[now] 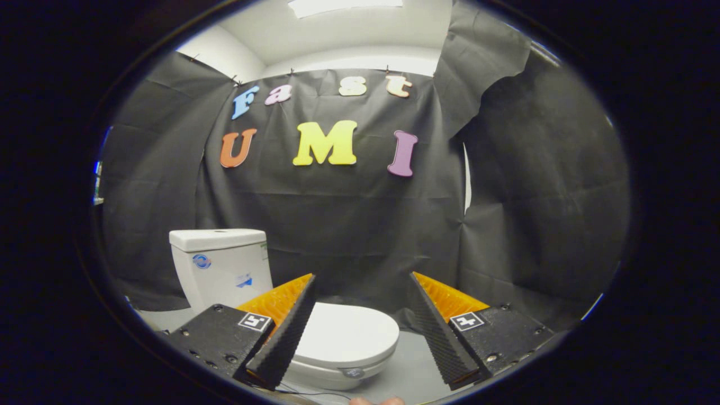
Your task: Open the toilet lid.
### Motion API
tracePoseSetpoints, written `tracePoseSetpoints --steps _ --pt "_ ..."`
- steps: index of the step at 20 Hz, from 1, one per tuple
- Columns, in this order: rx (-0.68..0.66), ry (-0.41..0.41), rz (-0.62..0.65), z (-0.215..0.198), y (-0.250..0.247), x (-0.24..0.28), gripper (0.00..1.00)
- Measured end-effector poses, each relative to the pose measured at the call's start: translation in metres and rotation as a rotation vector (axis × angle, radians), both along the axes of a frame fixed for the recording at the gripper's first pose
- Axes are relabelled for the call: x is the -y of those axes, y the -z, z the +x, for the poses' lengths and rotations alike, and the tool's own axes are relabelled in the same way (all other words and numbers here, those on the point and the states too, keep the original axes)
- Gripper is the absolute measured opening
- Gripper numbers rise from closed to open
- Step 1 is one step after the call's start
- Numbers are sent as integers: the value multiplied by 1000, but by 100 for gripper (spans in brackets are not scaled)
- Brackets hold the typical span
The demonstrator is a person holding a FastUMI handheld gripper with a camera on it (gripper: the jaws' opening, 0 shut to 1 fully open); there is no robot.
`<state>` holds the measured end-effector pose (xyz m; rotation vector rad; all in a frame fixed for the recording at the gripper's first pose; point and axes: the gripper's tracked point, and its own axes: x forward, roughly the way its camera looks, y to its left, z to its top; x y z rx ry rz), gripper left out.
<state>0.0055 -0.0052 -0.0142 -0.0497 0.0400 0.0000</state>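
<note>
A white toilet stands on the floor against the black cloth wall, its tank (220, 267) upright at the back. Its white lid (346, 336) lies flat and closed over the bowl (337, 376). My gripper (363, 278) hovers above and in front of the toilet, open, with nothing between its fingers. The left finger (284, 332) overlaps the lid's near-left part in the view, and the right finger (441, 332) sits off to the right of the bowl. The lid's front edge shows between the two fingers.
Black cloth walls close the booth behind and to the right of the toilet. Grey floor (413, 371) shows right of the bowl. A fingertip of a person's hand (376, 401) peeks in below the fingers. A thin cable (315, 392) runs in front of the bowl.
</note>
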Motion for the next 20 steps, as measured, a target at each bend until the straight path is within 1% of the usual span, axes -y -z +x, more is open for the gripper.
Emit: tracePoseSetpoints --steps 7,8,10,15,17,20 --pt "-119 17 35 7 39 2 100" --pt "-145 14 45 9 47 0 100" --pt "-253 2 78 10 72 -10 100" --pt "-473 -29 260 13 124 -30 100" --pt "-580 -13 323 12 150 -32 100" --pt "-695 49 424 15 180 -23 100"
